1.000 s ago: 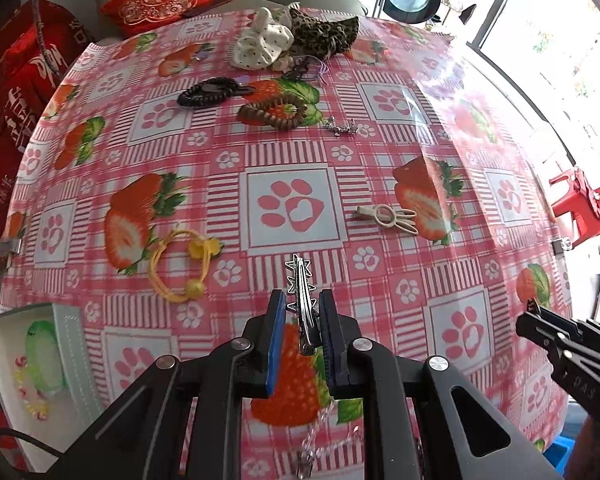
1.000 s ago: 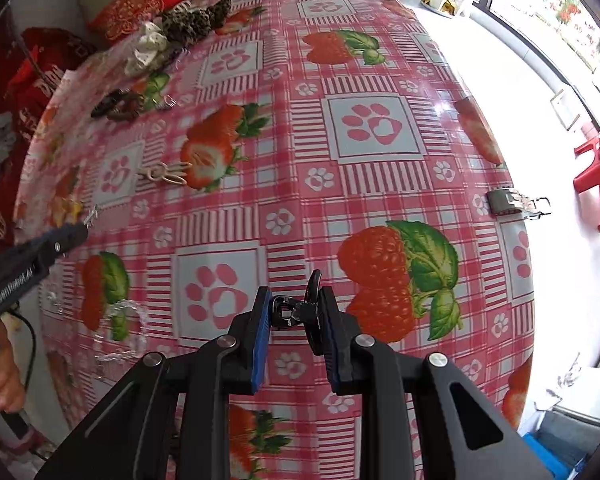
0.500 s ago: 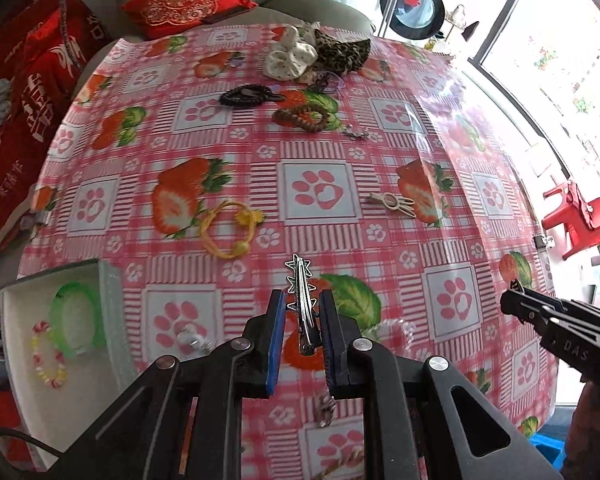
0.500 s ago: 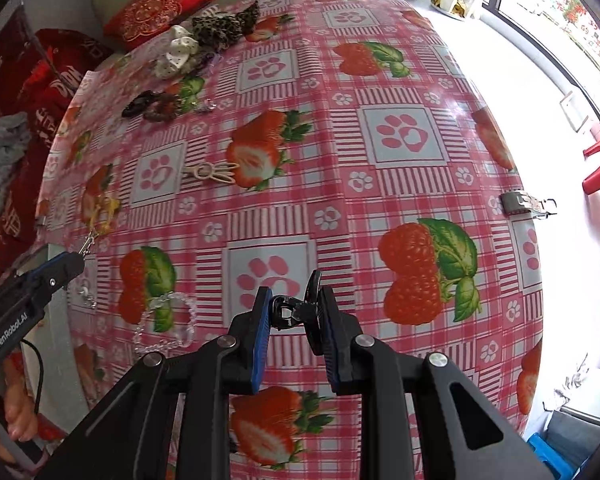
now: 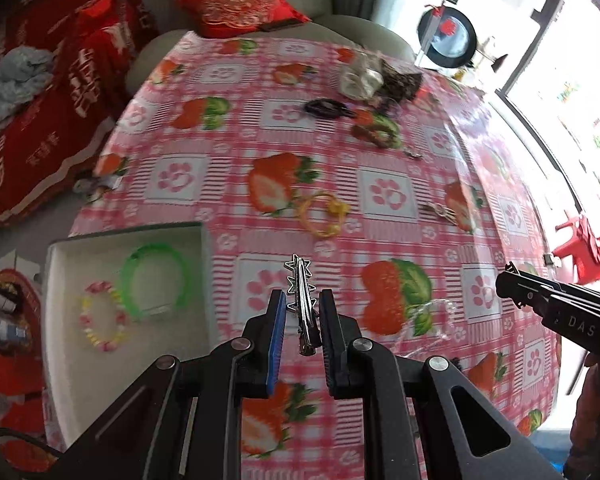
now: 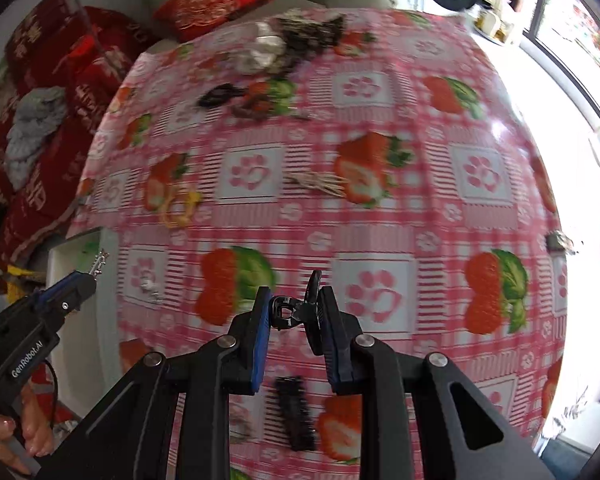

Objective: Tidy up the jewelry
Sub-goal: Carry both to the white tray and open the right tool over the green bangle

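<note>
Strawberry-print tablecloth [image 5: 384,196] is bearing a white tray [image 5: 56,360] at its near left, nearest the left gripper [image 5: 302,312], which is clamping a spiky silver clip [image 5: 300,300] lengthwise, while the right gripper [image 6: 294,312] is pinching a black clip [image 6: 296,310].

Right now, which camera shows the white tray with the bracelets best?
The left wrist view. There the white tray shows nearly whole, with a green bracelet and a beaded bracelet inside. The right wrist view shows only its corner behind the left claw.
</note>
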`<state>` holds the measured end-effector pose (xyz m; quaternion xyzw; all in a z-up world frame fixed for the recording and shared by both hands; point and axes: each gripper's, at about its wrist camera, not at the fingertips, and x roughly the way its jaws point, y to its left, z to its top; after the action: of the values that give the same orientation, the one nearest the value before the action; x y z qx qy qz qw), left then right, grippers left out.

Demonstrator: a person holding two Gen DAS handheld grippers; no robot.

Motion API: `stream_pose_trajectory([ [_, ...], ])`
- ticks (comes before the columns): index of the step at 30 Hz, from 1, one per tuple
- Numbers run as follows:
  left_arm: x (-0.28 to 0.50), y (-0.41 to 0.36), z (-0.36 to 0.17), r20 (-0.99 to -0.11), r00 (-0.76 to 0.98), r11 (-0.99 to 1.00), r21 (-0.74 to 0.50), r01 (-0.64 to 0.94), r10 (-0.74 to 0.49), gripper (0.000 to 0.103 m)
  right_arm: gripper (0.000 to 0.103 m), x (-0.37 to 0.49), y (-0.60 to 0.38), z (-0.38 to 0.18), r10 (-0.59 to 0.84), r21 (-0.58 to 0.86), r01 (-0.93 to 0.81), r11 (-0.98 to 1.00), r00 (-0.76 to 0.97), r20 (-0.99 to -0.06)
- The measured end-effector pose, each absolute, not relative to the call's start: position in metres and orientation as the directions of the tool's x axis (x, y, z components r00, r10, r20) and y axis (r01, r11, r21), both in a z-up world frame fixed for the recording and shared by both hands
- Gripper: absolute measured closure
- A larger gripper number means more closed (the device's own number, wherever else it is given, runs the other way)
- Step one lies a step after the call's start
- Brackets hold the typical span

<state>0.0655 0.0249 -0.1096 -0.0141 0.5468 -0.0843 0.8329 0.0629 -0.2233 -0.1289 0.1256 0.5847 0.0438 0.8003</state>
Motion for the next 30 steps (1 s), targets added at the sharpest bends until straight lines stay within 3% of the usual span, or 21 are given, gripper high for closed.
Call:
stream_pose_trajectory([
  [19,0.022,0.184,-0.145,-0.934,0.356,0.983,-0.05,-0.177,0.016,0.079,0.078,0.09,-0.016,-0.122,0.398,0.332,-0.289,0.898,0.214,-0.892],
  [30,0.025,0.211,-0.182,-0.942,0.331,0.971,-0.03,-0.236,0.051,0.079,0.078,0.114,0.055,-0.146,0.396,0.317,-0.365,0.876,0.169,-0.902],
])
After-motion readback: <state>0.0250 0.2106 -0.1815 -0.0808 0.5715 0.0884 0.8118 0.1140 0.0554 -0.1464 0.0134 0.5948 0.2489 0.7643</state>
